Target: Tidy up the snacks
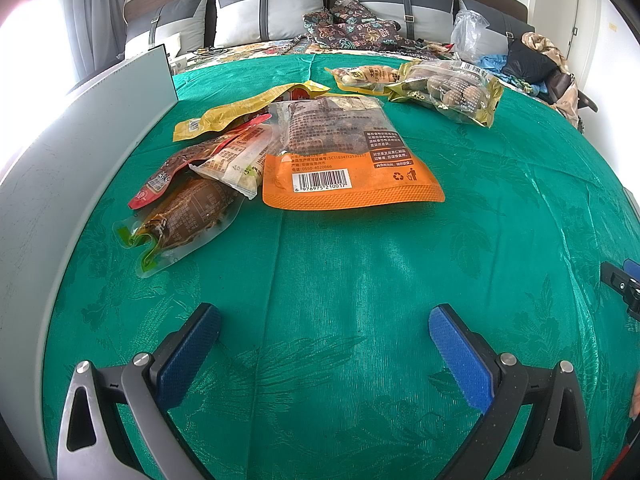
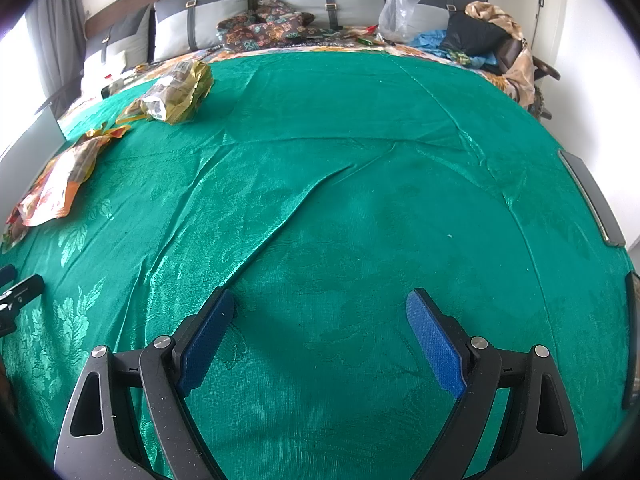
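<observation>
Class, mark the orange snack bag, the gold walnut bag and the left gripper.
orange snack bag (image 1: 352,194), left wrist view, orange bottom band.
gold walnut bag (image 1: 452,92), left wrist view, clear front.
left gripper (image 1: 324,316), left wrist view, between fingertips.

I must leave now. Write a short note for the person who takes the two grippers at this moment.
Left gripper: open, holding nothing, above the green patterned cloth.
Right gripper: open, holding nothing, over bare cloth.
Orange-bottomed clear snack pouch lies in a loose pile with smaller packets; the gold-edged clear bag of round brown snacks lies farther back.
Done: nothing looks sorted.
Left: all snacks.
</observation>
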